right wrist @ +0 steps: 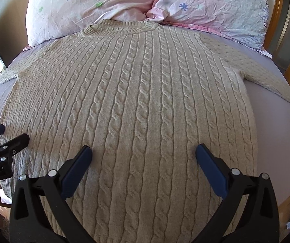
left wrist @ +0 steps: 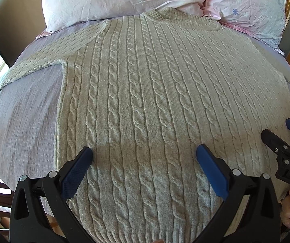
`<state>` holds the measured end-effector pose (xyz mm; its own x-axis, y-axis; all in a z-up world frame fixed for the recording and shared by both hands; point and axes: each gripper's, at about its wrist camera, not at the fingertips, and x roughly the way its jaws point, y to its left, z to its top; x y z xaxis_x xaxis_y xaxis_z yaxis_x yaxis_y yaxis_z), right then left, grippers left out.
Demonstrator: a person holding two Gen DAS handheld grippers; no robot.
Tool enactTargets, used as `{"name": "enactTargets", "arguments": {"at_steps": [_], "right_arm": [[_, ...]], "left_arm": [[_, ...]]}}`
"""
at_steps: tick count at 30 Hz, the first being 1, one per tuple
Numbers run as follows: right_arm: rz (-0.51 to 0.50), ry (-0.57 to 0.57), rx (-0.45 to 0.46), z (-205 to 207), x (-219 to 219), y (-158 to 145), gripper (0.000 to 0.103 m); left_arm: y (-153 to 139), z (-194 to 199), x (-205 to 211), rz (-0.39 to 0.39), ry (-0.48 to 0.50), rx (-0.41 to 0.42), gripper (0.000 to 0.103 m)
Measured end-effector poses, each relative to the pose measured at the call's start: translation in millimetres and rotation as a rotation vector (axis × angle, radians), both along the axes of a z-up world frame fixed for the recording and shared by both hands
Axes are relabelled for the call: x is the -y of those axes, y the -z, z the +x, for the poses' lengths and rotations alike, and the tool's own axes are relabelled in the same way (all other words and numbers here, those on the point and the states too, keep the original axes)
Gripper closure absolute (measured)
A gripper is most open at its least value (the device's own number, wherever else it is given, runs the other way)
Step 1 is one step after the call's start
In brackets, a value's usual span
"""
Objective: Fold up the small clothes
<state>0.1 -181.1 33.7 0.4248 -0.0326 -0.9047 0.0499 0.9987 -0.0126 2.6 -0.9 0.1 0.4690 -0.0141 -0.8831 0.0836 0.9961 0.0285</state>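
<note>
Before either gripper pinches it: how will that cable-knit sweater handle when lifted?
Probably floppy: the sweater lies limp and flat on the bed, so a lifted edge should drape. The thick cable knit suggests it's fairly heavy and grippy, not slippery. Both the left gripper and right gripper are open.

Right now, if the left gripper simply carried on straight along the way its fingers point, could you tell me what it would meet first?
Most likely the cable-knit sweater: the open left gripper hangs over its lower body, angled toward the neckline. Depth is unclear, but nothing stands in between.
</note>
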Motion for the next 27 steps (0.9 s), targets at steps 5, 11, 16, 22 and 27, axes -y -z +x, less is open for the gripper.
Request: {"name": "enactTargets", "arguments": {"at_steps": [5, 11, 16, 22, 27], "right_arm": [[0.0, 0.001, 0.0, 0, -1, 0, 0.002], [-0.002, 0.0, 0.003, 1, -1, -2, 0.002], [-0.004, -0.009, 0.008, 1, 1, -3, 0.002], [0.003, -0.057, 0.046, 5, 2, -3, 0.002], [0.117, -0.195, 0.113, 10, 19, -11, 0.002]], "left_arm": [[1, 0, 0, 0.001, -0.001, -0.005, 0.001], [0, 1, 0, 0.001, -0.001, -0.009, 0.001], [0, 2, 0, 0.002, 0.0, -0.018, 0.001], [0, 2, 0, 0.002, -0.009, -0.016, 0.001], [1, -9, 0, -0.002, -0.025, 0.073, 0.001]]}}
